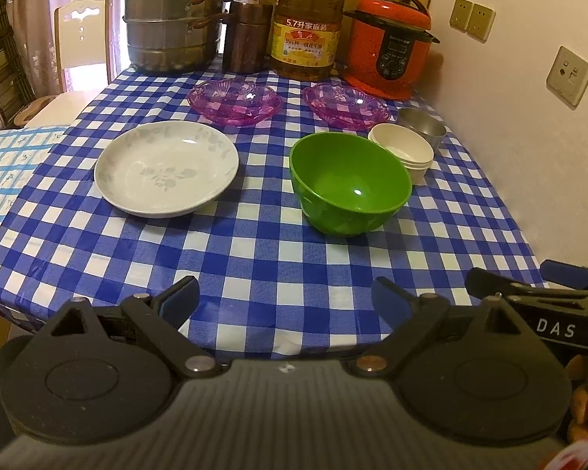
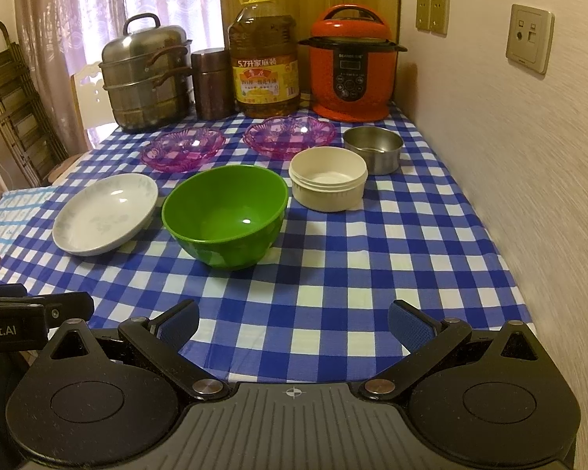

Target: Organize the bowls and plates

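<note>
Left tongs (image 1: 284, 299) and right tongs (image 2: 294, 321): both level, side by side, jaws spread wide, nothing gripped.

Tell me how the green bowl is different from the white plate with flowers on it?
The green bowl is deep with tall sides; the white plate is wide and shallow. The green bowl is one plain colour; the white plate has faint grey flowers. In the left wrist view, the green bowl sits to the right of the white plate, nearer the wall. Both are round, empty, upright and apart on the checked tablecloth.
</note>
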A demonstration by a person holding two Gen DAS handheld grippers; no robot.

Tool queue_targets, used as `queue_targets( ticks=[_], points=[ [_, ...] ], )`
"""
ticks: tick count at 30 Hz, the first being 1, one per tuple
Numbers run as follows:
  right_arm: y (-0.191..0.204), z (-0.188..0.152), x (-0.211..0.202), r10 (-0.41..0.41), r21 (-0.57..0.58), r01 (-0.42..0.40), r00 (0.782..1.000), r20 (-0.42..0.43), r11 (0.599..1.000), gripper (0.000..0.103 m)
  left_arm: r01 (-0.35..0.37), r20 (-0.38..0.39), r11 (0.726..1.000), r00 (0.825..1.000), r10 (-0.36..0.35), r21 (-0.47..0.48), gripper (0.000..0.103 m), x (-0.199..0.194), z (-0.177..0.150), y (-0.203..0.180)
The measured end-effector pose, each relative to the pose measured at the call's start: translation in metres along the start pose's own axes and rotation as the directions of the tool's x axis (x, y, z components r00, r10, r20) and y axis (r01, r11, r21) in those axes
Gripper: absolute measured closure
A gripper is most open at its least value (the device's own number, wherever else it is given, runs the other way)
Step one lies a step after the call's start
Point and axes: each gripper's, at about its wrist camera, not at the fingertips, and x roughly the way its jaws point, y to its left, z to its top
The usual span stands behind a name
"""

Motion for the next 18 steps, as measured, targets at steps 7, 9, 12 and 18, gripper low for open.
queue_targets(
  ticks=[7, 9, 12, 18],
  points=[
    [-0.0005, 0.0022, -0.0010, -0.005, 0.007, 0.005, 1.000, 0.002, 1.000, 0.001, 0.002, 0.004, 1.000, 1.000, -0.002, 0.001, 0.009, -0.0018, 0.0011, -0.0032],
    [-0.0007, 0.0024, -0.0015, -0.005, 0.007, 0.005, 1.000, 0.003, 1.000, 0.001, 0.000, 0.005, 1.000, 1.000, 0.000, 0.003, 0.009, -0.0019, 0.0010, -0.0034],
    [-0.0007, 0.0025, -0.0016, -0.002, 0.008, 0.002, 1.000, 0.002, 1.000, 0.001, 0.002, 0.004, 1.000, 1.000, -0.002, 0.001, 0.009, -0.0019, 0.0013, -0.0032],
    [-0.0002, 0.0026, -0.0021, -0.001, 0.010, 0.001, 1.000, 0.003, 1.000, 0.001, 0.001, 0.004, 1.000, 1.000, -0.001, 0.000, 0.009, -0.0021, 0.0016, -0.0040]
  ],
)
